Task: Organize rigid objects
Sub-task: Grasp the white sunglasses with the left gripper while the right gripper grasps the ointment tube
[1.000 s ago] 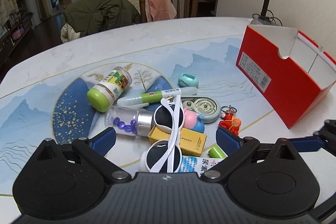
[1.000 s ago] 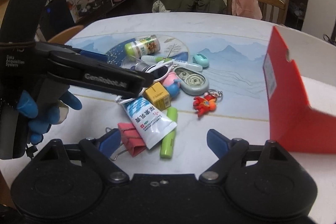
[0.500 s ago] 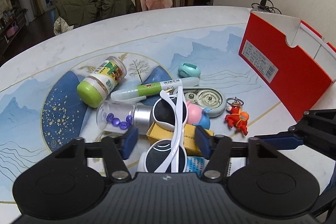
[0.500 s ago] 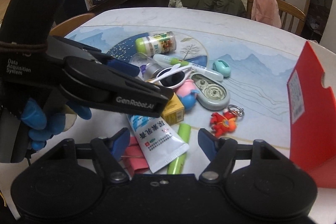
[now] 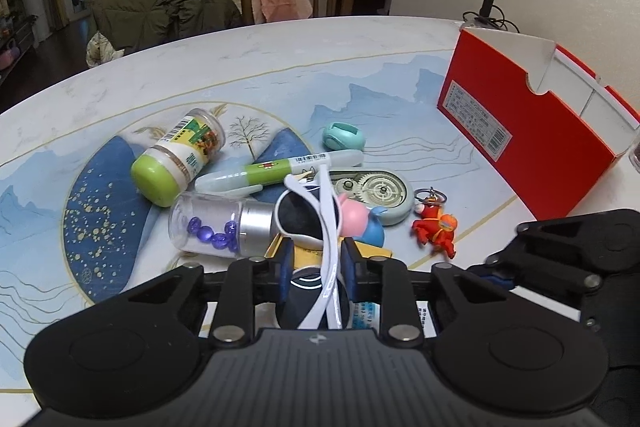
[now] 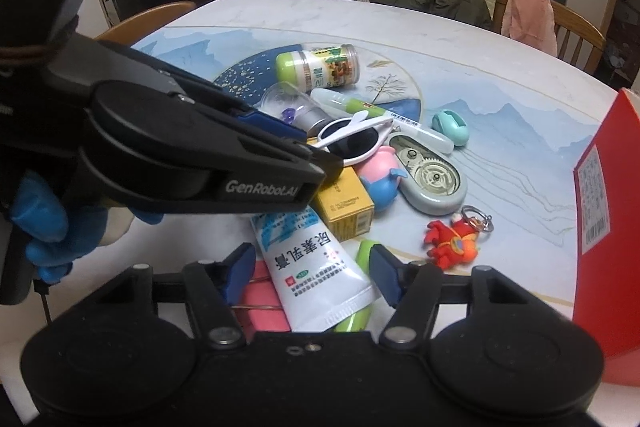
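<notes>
Fingers of left gripper closing on the white sunglasses atop the bench pile, pads flanking the frame. Right gripper fingers closing, apart, straddling the cream tube; no contact visible.

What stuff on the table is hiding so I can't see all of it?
- Pink binder clip: right wrist view, mostly under the white ointment tube and the gripper body.
- Yellow cardboard box: left wrist view, covered by the white-framed sunglasses, between the left gripper's closing jaws.
- Red shoebox's inside: both views, walls block it.
</notes>
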`<state>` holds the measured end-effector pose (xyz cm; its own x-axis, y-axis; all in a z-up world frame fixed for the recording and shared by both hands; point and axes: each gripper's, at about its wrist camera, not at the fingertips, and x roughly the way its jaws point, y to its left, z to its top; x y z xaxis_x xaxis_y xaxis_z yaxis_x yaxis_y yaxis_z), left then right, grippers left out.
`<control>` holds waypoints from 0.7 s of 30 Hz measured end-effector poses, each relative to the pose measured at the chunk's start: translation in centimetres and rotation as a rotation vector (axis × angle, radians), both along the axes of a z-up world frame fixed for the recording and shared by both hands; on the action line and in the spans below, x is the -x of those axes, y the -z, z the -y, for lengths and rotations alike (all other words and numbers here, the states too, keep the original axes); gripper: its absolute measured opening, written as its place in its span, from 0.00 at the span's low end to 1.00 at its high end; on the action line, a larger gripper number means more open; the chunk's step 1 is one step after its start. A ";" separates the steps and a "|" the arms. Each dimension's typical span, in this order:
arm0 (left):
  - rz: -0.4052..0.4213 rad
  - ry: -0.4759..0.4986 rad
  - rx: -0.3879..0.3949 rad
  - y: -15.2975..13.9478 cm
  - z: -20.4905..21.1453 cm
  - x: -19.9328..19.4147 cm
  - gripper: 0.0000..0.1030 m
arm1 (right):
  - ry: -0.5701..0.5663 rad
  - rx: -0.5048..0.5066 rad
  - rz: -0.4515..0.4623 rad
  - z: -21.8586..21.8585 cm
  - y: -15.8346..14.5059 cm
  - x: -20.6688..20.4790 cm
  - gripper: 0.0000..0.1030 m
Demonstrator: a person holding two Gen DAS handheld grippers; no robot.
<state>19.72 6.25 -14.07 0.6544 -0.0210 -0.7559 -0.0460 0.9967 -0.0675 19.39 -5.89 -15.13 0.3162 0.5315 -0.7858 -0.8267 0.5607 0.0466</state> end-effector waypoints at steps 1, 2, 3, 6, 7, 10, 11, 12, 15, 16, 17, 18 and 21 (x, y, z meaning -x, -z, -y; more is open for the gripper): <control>0.000 -0.001 0.001 0.0 0.0 0.0 0.23 | -0.003 0.006 0.001 -0.1 0.2 -0.1 0.58; 0.001 0.001 0.000 0.0 0.1 -0.1 0.22 | -0.009 0.008 0.012 -0.3 0.3 0.0 0.58; 0.001 0.004 -0.002 0.0 0.1 -0.1 0.21 | -0.018 0.012 0.019 -0.4 0.3 0.0 0.58; 0.009 0.013 -0.012 -0.1 0.4 -0.1 0.13 | -0.044 0.025 0.032 -0.9 0.4 0.2 0.54; 0.012 0.014 -0.016 -0.2 0.4 -0.1 0.11 | -0.054 0.036 0.040 -1.2 0.5 0.3 0.51; 0.009 0.017 -0.009 -0.3 0.5 -0.3 0.06 | -0.080 0.065 0.069 -1.7 0.5 0.8 0.48; 0.009 0.017 -0.013 -0.3 0.5 -0.3 0.06 | -0.080 0.068 0.070 -1.7 0.5 0.8 0.47; 0.009 0.015 -0.016 -0.3 0.5 -0.3 0.06 | -0.081 0.069 0.073 -1.7 0.5 0.9 0.47; 0.013 -0.002 0.001 -0.4 0.2 -0.3 0.06 | -0.087 0.061 0.082 -1.6 0.2 1.1 0.44; 0.014 -0.008 0.016 -0.4 0.0 -0.2 0.06 | -0.087 0.058 0.080 -1.5 0.1 1.2 0.42; 0.017 -0.015 0.028 -0.6 -0.2 -0.1 0.06 | -0.085 0.053 0.075 -1.4 -0.1 1.3 0.41; 0.020 -0.022 0.037 -0.8 -0.4 -0.1 0.06 | -0.082 0.046 0.070 -1.2 -0.2 1.3 0.41; 0.035 -0.049 0.079 -1.5 -1.1 0.2 0.06 | -0.072 0.028 0.058 -0.5 -0.7 1.3 0.40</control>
